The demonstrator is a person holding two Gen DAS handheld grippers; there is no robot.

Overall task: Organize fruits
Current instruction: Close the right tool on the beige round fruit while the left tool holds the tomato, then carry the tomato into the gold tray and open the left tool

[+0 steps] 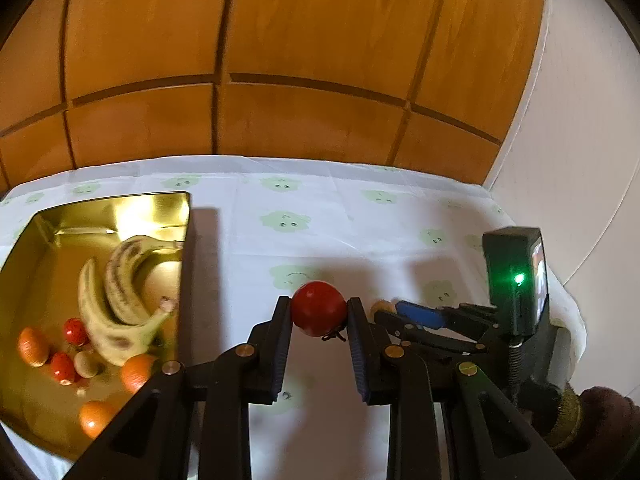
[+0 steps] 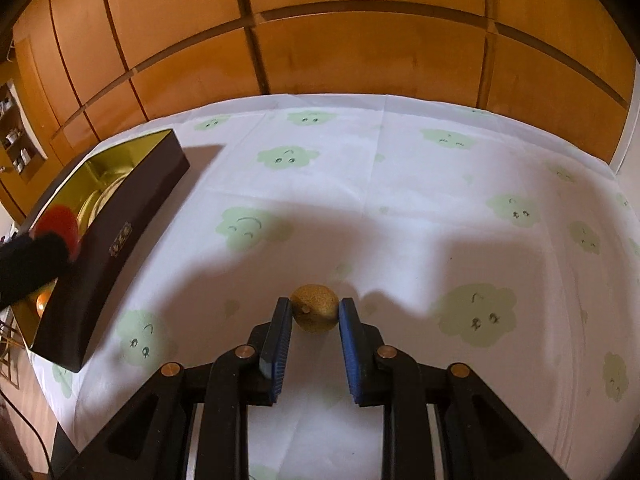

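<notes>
1. Wooden cabinet panels (image 1: 304, 60) fill the background, and below them I see my desk under a white cloth printed with pale green smiling clouds (image 2: 400, 184).
2. On the left of the desk stands a rectangular tin (image 1: 120, 204), gold inside and dark brown outside.
3. Inside the tin I count two spotted bananas (image 1: 116, 304), three small oranges (image 1: 136, 372), two strawberries (image 1: 76, 330) and a small pale round fruit (image 1: 86, 364).
4. My left tongs (image 1: 319, 308) are clamped on a red tomato (image 1: 318, 306), its dried stem hanging below; it sits between the pads, above the cloth, just to the right of the tin.
5. My right tongs (image 2: 314, 310) are clamped on a small brownish-gold round fruit (image 2: 314, 308) with a short stem nub, over the middle of the cloth.
6. From the left wrist view, the right tongs appear just beside mine on the right, with a black camera block showing a green light (image 1: 518, 279).
7. From the right wrist view, the tomato shows as a red blur over the tin's near end.
8. At the lower right edge of the left view I see a dark sleeve (image 1: 604, 420).
</notes>
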